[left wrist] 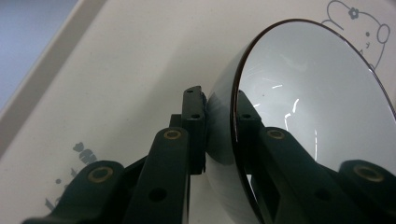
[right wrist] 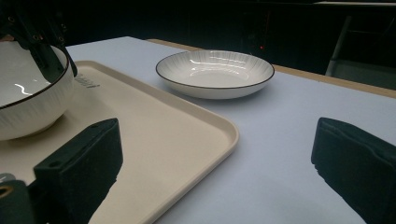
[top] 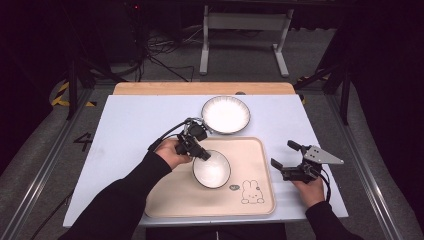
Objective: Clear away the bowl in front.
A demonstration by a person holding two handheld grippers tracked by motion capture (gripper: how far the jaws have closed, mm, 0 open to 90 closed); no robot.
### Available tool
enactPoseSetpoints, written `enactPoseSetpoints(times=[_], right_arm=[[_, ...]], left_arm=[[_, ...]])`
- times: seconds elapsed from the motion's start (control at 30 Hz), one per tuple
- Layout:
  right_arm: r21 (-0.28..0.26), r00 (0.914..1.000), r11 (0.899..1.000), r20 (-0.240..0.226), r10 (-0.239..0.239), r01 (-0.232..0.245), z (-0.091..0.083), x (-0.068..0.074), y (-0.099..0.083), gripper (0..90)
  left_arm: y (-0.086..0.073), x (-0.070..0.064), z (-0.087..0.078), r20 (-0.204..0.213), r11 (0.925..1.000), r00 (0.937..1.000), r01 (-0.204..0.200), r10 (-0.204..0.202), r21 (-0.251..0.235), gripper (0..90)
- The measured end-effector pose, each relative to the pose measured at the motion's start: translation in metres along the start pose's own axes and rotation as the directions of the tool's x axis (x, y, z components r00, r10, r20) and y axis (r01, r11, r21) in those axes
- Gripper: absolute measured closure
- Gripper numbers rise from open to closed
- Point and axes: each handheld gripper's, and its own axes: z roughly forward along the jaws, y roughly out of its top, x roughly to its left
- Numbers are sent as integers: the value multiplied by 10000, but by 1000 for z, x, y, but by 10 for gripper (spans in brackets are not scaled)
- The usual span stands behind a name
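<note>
High view: a small white ceramic bowl with a dark rim [top: 212, 169] is clamped at its rim by the left tongs [top: 202, 154] on the beige plastic tray [top: 175, 197]. The right tongs [top: 283, 155] are held wide open over the pale blue worktop [top: 130, 120], beside the tray.

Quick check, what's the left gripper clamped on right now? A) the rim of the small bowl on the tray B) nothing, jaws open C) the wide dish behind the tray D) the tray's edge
A: the left gripper has one jaw inside and one outside the rim of the small bowl, which sits on the tray; the left gripper view shows the rim pinched between them.
</note>
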Motion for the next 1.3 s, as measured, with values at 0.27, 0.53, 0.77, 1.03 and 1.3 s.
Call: enactPoseSetpoints(times=[0.27,0.53,0.77,1.03,1.3], right_arm=[[-7,10000,10000,-7,-22,22,0,0,0,27],[-7,10000,10000,-14,-28,28,0,0,0,27],[12,10000,10000,7,-1,1,0,0,0,27],[13,10000,10000,12,-5,5,0,0,0,27],[25,10000,10000,-5,21,-21,1,0,0,27]], left_arm=[[-2,6,3,289,9999,9995,97,-98,32,800],[-5,10,10,34,9985,9995,301,-303,453,775],[-6,12,9,45,9992,9996,261,-262,291,753],[-10,13,5,150,9991,9994,320,-316,-275,578],[-21,9,-9,135,9919,9999,67,-50,-1267,366]])
